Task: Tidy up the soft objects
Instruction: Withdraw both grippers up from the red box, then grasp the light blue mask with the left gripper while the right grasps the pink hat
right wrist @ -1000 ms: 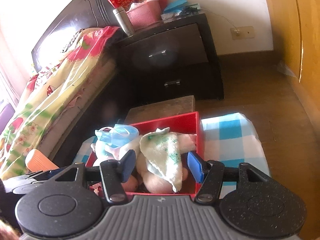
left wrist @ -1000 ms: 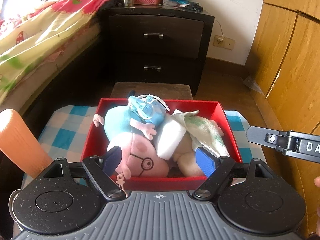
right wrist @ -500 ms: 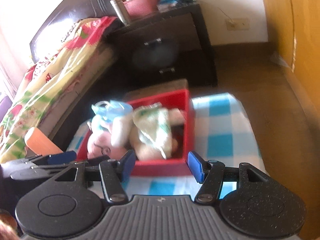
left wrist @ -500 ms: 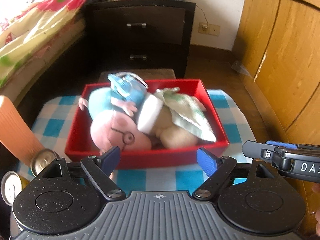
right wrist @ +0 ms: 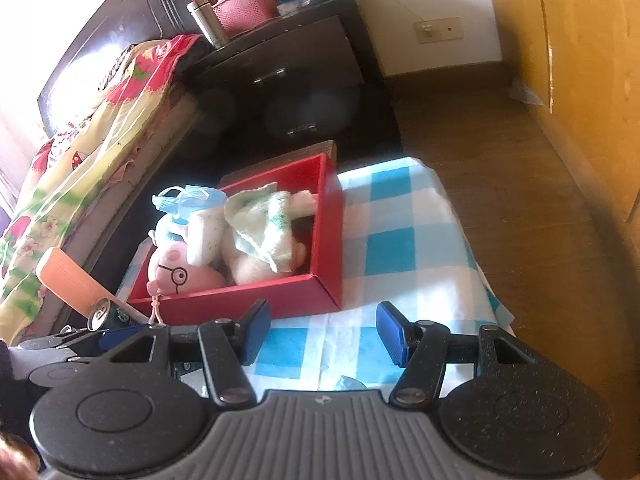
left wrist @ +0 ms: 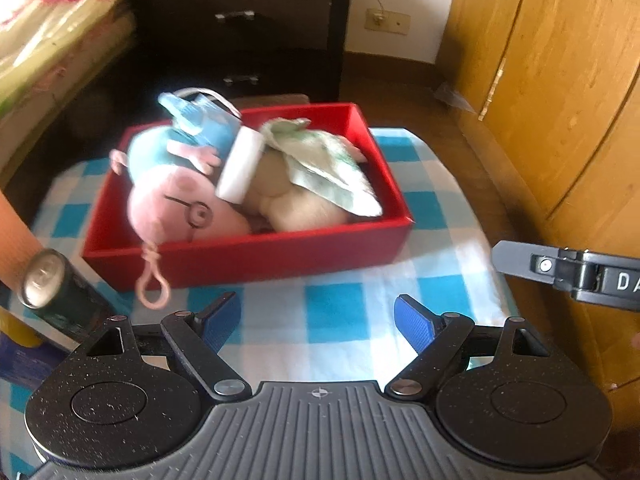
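A red box (left wrist: 256,256) stands on the blue-and-white checked cloth (left wrist: 340,308) that covers the counter, ahead of both hand-held grippers and apart from them. Inside it the soft things are packed together: a pink pig plush with drawn glasses (left wrist: 180,204) at the left, its pink loop cord (left wrist: 152,284) hanging over the box's near wall; a blue face mask (left wrist: 200,116) on top of the pig; a white sponge-like block (left wrist: 240,168) wedged in the middle; and a cream plush (left wrist: 296,200) at the right with a white-and-green cloth (left wrist: 328,164) draped over it.

The left hand-held gripper (left wrist: 318,320) hangs over the checked cloth just short of the box's near wall, its blue pads (left wrist: 412,324) spread wide with nothing between them. The right hand-held gripper (right wrist: 318,332) is likewise spread and holds nothing, poised near the box's near right corner (right wrist: 328,292). In the left view its dark body juts in at the right edge.

A dark drink can (left wrist: 56,292) lies on its side left of the box, beside an orange ribbed object (right wrist: 68,280).
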### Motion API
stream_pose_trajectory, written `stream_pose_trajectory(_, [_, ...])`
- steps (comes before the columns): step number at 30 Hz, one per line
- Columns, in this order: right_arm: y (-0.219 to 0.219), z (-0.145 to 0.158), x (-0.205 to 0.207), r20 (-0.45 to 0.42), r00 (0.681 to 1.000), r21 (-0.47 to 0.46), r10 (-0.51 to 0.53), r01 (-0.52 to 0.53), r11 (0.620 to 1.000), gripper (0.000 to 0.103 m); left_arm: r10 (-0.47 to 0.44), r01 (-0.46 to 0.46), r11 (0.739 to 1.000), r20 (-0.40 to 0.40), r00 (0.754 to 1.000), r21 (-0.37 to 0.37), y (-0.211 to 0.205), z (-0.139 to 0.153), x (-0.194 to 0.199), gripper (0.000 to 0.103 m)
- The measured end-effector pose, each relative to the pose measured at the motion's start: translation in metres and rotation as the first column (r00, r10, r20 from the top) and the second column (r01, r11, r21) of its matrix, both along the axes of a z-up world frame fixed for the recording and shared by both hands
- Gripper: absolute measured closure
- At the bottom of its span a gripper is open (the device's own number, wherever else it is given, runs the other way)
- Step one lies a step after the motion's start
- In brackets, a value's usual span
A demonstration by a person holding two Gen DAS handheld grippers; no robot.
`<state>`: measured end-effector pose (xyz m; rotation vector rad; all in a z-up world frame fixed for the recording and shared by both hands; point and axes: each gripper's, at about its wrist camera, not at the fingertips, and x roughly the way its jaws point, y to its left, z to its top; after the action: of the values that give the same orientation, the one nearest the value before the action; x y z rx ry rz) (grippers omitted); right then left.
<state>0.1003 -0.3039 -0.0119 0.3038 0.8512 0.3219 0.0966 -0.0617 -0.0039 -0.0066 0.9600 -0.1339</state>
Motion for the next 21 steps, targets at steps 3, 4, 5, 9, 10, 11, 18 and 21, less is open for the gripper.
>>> stream_pose_trajectory(3, [-0.01,-0.003,-0.008,-0.011,1.0,-0.003,-0.012,0.012,1.0,0.067,-0.044,0.042,0.998,-0.05,0.998,-0.04,-0.014,-0.008,0.0,0.021])
stream_pose_trajectory(4, [-0.014,-0.004,-0.011,-0.013,1.0,-0.006,-0.015,0.015,1.0,0.067,-0.061,0.058,0.997,-0.066,0.996,-0.045,-0.021,-0.012,-0.001,0.021])
stream_pose_trajectory(5, [-0.018,-0.005,-0.015,-0.015,1.0,-0.011,-0.02,0.02,1.0,0.066,-0.079,0.075,0.996,-0.08,0.994,-0.048,-0.028,-0.015,-0.002,0.021])
stream_pose_trajectory(9, [-0.041,-0.008,-0.03,-0.007,0.998,-0.026,-0.061,0.061,0.998,0.066,-0.134,0.129,0.99,-0.125,0.983,-0.048,-0.059,-0.028,-0.002,0.02])
stream_pose_trajectory(10, [-0.05,-0.01,-0.034,-0.011,0.997,-0.019,-0.078,0.078,0.997,0.066,-0.143,0.137,0.989,-0.142,0.98,-0.05,-0.067,-0.032,0.0,0.02])
stream_pose_trajectory(11, [-0.058,-0.011,-0.037,-0.017,0.996,-0.013,-0.091,0.091,0.996,0.065,-0.15,0.144,0.988,-0.156,0.976,-0.053,-0.073,-0.036,0.001,0.02])
stream_pose_trajectory(18, [-0.098,-0.022,-0.04,-0.096,0.986,0.1,-0.138,0.147,0.984,0.065,-0.162,0.157,0.987,-0.262,0.951,-0.039,-0.103,-0.074,0.012,0.02])
stream_pose_trajectory(21, [-0.101,-0.024,-0.038,-0.115,0.984,0.118,-0.132,0.146,0.982,0.065,-0.163,0.16,0.987,-0.267,0.95,-0.031,-0.104,-0.08,0.012,0.043])
